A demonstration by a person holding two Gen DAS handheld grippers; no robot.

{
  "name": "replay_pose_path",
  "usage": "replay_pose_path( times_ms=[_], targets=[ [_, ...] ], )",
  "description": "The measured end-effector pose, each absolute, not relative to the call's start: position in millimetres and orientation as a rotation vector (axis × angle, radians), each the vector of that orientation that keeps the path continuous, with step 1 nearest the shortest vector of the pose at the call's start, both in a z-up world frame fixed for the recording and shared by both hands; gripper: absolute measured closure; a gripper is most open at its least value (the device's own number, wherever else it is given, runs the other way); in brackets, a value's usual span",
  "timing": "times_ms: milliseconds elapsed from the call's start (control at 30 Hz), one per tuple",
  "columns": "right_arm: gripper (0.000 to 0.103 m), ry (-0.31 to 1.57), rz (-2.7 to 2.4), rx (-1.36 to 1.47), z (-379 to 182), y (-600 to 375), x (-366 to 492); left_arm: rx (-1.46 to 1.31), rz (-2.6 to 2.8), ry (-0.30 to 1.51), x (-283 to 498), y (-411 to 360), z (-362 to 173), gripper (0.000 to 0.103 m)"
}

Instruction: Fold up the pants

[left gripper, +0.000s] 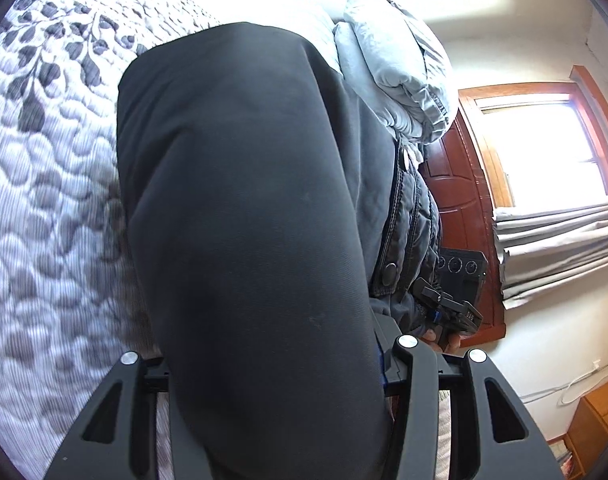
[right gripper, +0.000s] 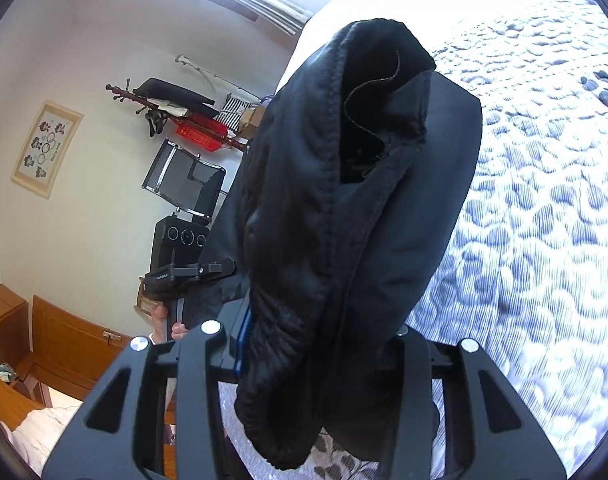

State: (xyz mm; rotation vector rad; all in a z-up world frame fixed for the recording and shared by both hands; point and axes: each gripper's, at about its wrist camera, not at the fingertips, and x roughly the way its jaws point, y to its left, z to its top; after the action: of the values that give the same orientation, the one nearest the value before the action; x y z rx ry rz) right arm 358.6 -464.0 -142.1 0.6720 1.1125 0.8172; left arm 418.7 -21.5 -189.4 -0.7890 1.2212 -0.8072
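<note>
Pants in both grippers, clamped

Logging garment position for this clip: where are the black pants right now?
The black pants are lifted above the quilted bedspread, draped between both claws: they fill the centre of the left wrist view and, waistband bunched, of the right wrist view.
</note>
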Motion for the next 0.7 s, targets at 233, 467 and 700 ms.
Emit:
replay_pose_path(
  times_ms=[233,467,700],
  targets=[
    [0.063,1.135,0.805,0.693,-160,-466,378,-0.771,-0.783,1.237,437,-26,-200,0.054],
    [0.062,1.138,0.8,0.728,-174,-475,374,-0.757,-0.792,1.245,439,-26,-211,0.051],
    [0.06,1.157,0.788,0.774,-191,-485,370,-0.759,-0.791,1.244,430,-21,-224,0.047]
  ],
)
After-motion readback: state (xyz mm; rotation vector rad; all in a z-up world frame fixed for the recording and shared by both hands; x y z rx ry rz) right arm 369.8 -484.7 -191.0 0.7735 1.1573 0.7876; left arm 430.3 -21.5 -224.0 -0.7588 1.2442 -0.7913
